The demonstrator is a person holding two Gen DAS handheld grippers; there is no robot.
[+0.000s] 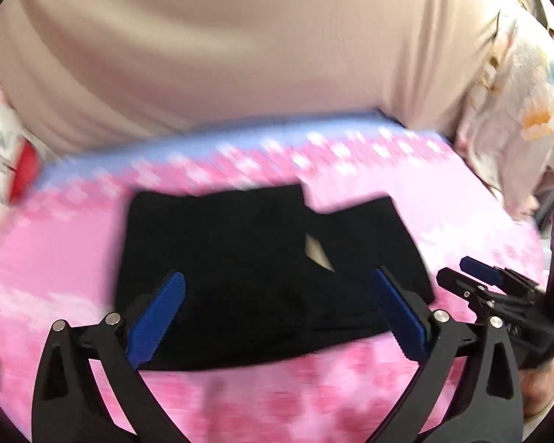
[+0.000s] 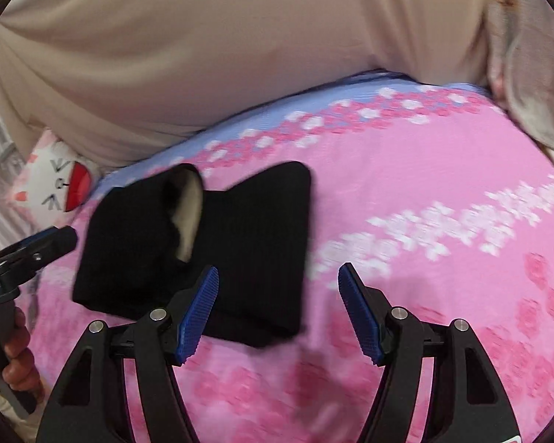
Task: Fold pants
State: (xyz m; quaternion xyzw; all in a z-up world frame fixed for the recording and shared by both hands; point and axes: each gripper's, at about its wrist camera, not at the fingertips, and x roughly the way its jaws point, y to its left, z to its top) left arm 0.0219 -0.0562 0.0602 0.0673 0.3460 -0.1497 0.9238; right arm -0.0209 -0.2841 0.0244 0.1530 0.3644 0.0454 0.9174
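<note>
Pink floral bedspread (image 2: 424, 170) under everything, black pants (image 1: 262, 277) folded into a neat block at 12 o'clock from my left gripper (image 1: 277, 317), 10 o'clock from my right gripper (image 2: 277, 310), both spread wide, holding nothing.

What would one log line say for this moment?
pants: folded, on pink bedspread | left gripper: open, empty | right gripper: open, empty

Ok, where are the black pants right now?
The black pants lie folded on the pink floral bedsheet, ahead of the open left gripper, left of the open right gripper.
</note>
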